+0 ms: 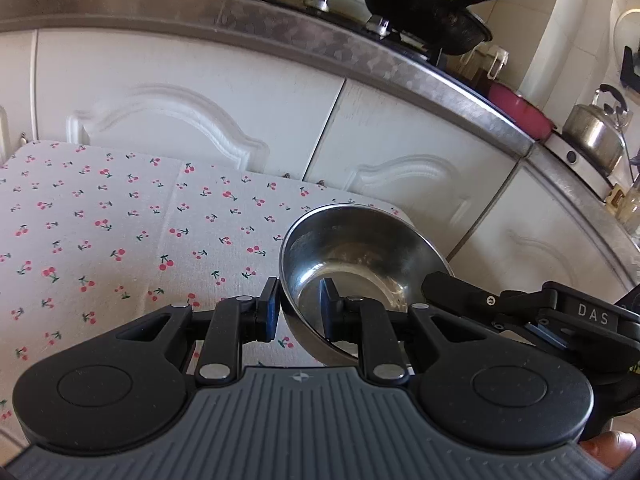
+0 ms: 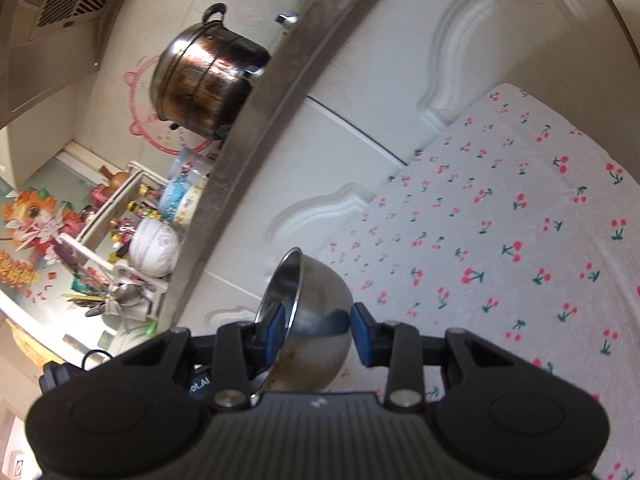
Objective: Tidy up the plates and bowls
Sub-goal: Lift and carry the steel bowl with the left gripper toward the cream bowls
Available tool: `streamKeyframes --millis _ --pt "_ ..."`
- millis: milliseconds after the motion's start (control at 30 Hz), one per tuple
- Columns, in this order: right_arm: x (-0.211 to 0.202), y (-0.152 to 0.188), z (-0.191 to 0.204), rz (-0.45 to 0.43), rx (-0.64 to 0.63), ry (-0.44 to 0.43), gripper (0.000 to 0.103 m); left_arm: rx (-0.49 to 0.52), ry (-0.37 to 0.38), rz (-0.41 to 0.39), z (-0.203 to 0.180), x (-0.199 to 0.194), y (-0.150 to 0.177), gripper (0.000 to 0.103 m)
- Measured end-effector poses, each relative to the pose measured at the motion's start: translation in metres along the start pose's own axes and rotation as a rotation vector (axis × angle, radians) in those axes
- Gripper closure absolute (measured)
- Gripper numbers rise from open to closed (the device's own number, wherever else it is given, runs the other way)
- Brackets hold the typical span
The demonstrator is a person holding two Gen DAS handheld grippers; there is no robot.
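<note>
A shiny steel bowl [image 1: 360,256] is held tilted above the cherry-print cloth [image 1: 100,220]. My left gripper [image 1: 298,306] straddles its near rim, one pad outside and one inside, with a visible gap at the rim. My right gripper [image 2: 318,334] also straddles the same bowl [image 2: 316,312], its left pad inside the rim and its right pad apart from the outer wall. The right gripper's black body [image 1: 520,312] shows at the bowl's right side in the left wrist view. No plates are in view.
White cabinet doors [image 1: 200,120] stand behind the cloth under a steel counter edge [image 1: 320,36]. On the counter are a black pan [image 1: 424,12], a kettle [image 1: 596,132], a red bowl [image 1: 520,112], a steel pot [image 2: 204,84] and a rack of utensils [image 2: 132,248].
</note>
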State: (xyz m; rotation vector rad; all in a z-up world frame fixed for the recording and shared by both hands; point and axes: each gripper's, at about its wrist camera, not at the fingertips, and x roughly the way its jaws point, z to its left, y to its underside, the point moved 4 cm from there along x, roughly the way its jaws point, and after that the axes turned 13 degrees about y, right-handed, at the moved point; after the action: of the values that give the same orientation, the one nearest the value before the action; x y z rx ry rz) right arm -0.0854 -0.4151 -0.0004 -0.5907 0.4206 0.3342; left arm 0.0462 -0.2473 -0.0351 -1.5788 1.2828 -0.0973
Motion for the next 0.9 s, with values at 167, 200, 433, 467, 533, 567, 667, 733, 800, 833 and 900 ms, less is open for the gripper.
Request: streamKeyframes --millis 167,200,433,467,533,567,667,733,800,833,900 --pt "-0.015 0.007 0.011 -0.004 -0.019 -0.024 0.067 -0.013 0.005 -0.016 -0.004 -0.021 0.004 0.083" --pt "-0.018 0.008 0.015 -0.006 -0.026 -0.027 0.067 -0.018 0.007 -0.022 -0.004 -0.025 0.004 0.083" --pt "-0.038 0.020 0.032 -0.016 -0.060 -0.054 0.067 -0.046 0.022 -0.051 -0.010 -0.054 0.012 0.083" --pt "-0.040 0.022 0.032 -0.013 -0.059 -0.057 0.067 -0.050 0.025 -0.056 -0.012 -0.061 0.013 0.083" --pt "-0.045 0.029 0.031 -0.010 -0.048 -0.067 0.067 -0.056 0.028 -0.060 -0.014 -0.067 0.016 0.083" --pt "-0.046 0.032 0.031 -0.007 -0.045 -0.069 0.067 -0.057 0.029 -0.063 -0.015 -0.069 0.019 0.083" --pt "-0.051 0.039 0.030 0.005 -0.041 -0.072 0.067 -0.075 0.036 -0.064 -0.016 -0.077 0.026 0.083" --pt "-0.056 0.044 0.030 0.009 -0.039 -0.070 0.067 -0.086 0.048 -0.062 -0.017 -0.078 0.031 0.083" --pt "-0.061 0.049 0.028 0.005 -0.031 -0.071 0.067 -0.092 0.054 -0.059 -0.018 -0.080 0.036 0.083" --pt "-0.064 0.051 0.027 0.002 -0.027 -0.074 0.067 -0.092 0.056 -0.055 -0.020 -0.082 0.039 0.083" --pt "-0.071 0.054 0.027 -0.007 -0.021 -0.076 0.067 -0.101 0.066 -0.050 -0.023 -0.084 0.044 0.083"
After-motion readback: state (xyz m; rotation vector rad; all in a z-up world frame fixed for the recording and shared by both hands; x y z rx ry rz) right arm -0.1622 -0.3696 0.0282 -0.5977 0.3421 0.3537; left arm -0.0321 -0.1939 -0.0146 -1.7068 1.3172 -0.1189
